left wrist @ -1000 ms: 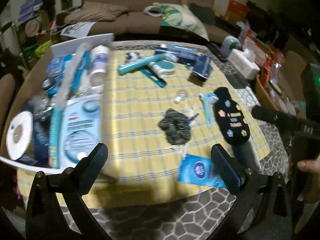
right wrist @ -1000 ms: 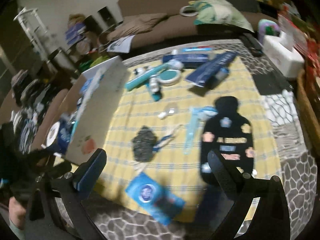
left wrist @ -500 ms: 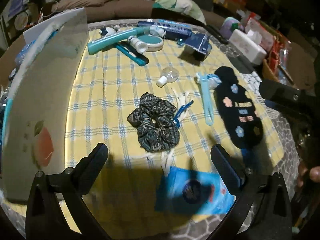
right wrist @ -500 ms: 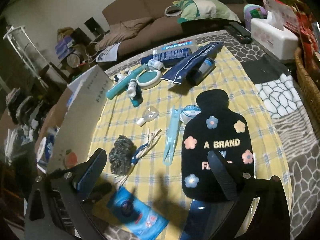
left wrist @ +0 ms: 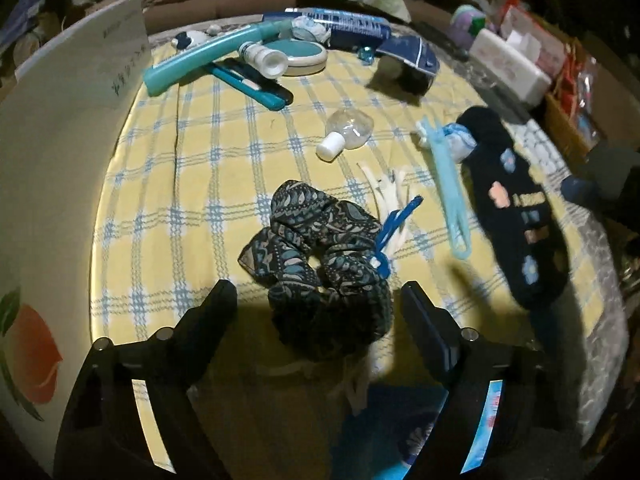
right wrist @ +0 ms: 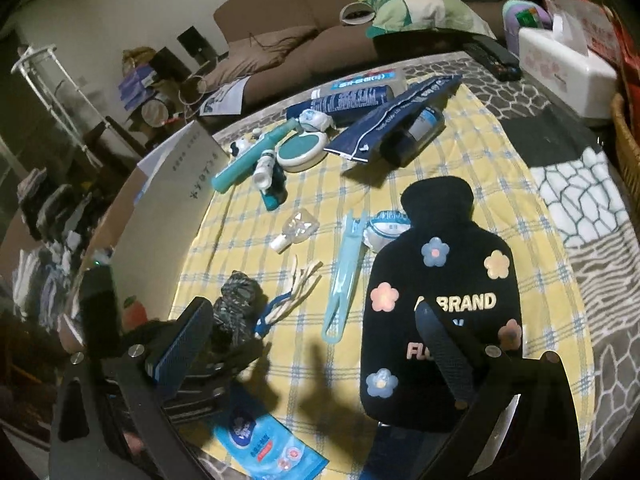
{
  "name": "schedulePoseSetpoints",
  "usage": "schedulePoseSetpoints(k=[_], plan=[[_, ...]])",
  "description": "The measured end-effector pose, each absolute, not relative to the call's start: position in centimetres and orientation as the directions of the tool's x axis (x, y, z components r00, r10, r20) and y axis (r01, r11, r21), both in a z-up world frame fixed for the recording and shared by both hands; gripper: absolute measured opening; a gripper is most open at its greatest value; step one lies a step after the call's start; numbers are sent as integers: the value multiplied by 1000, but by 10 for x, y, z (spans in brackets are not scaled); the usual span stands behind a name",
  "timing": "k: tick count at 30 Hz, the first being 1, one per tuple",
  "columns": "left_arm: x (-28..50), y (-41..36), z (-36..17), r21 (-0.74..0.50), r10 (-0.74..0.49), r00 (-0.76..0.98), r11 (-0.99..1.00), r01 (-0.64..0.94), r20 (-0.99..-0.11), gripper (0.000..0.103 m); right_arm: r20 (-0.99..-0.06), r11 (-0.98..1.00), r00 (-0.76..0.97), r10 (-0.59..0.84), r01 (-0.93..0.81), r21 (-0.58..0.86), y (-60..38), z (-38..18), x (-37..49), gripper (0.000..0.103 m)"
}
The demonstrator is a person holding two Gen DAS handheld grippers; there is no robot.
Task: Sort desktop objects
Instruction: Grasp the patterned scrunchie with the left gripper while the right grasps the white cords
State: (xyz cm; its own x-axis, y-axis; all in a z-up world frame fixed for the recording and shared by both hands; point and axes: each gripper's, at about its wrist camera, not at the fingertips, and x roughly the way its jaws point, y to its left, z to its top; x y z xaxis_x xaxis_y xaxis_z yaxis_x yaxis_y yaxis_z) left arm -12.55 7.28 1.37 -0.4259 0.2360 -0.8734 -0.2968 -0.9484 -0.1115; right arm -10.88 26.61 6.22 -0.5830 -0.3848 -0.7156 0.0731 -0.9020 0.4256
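Home living room: brown sofa (right wrist: 304, 40), cushions (right wrist: 420, 4).

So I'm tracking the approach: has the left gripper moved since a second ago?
Yes. The left gripper has closed in on the dark patterned fabric scrunchie, which now lies between its open fingers.

Between my left tongs (left wrist: 316, 308) I see a soft patterned cloth scrunchie (left wrist: 320, 264). Ahead of it lies a clear glossy plastic bottle (left wrist: 347, 133) on matt woven checked cloth (left wrist: 200, 168). Under my right tongs (right wrist: 316, 344): a fuzzy black cover (right wrist: 436, 280).
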Motion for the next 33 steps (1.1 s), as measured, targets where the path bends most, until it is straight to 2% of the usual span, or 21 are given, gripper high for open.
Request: schedulePoseSetpoints(k=[1, 3, 4, 6, 11, 18, 26, 28, 30, 33], plan=[[-125, 73, 15, -110, 235, -430, -949, -295, -871, 74, -715, -899, -581, -389, 71, 431, 267, 61, -109, 103], [-126, 69, 17, -137, 256, -435, -948, -286, -863, 49, -716, -897, -578, -392, 68, 436, 269, 61, -110, 103], [-127, 66, 18, -158, 271, -435, -947, -279, -858, 43, -715, -895, -577, -395, 68, 440, 269, 60, -110, 103], [-128, 58, 21, -215, 311, -434, -943, -256, -846, 23, -709, -889, -576, -406, 71, 452, 269, 60, -111, 103], [-128, 45, 32, -323, 396, -437, -917, -235, -807, 19, -694, -880, -588, -414, 65, 470, 273, 61, -110, 103], [-126, 33, 51, -432, 486, -448, -874, -224, -751, 18, -562, -743, -610, -559, 67, 666, 289, 60, -112, 103], [-111, 14, 97, -450, 517, -548, -853, -264, -657, 18, -619, -767, -535, -575, 89, 635, 244, 48, -125, 103], [-110, 8, 103, -465, 526, -558, -846, -263, -642, 18, -645, -790, -519, -561, 102, 605, 227, 44, -127, 97], [-109, 3, 108, -454, 518, -573, -851, -265, -636, 18, -671, -803, -491, -555, 107, 586, 210, 37, -132, 75], [-107, -4, 112, -459, 520, -583, -848, -265, -624, 18, -715, -830, -460, -526, 94, 550, 189, 21, -137, 59]])
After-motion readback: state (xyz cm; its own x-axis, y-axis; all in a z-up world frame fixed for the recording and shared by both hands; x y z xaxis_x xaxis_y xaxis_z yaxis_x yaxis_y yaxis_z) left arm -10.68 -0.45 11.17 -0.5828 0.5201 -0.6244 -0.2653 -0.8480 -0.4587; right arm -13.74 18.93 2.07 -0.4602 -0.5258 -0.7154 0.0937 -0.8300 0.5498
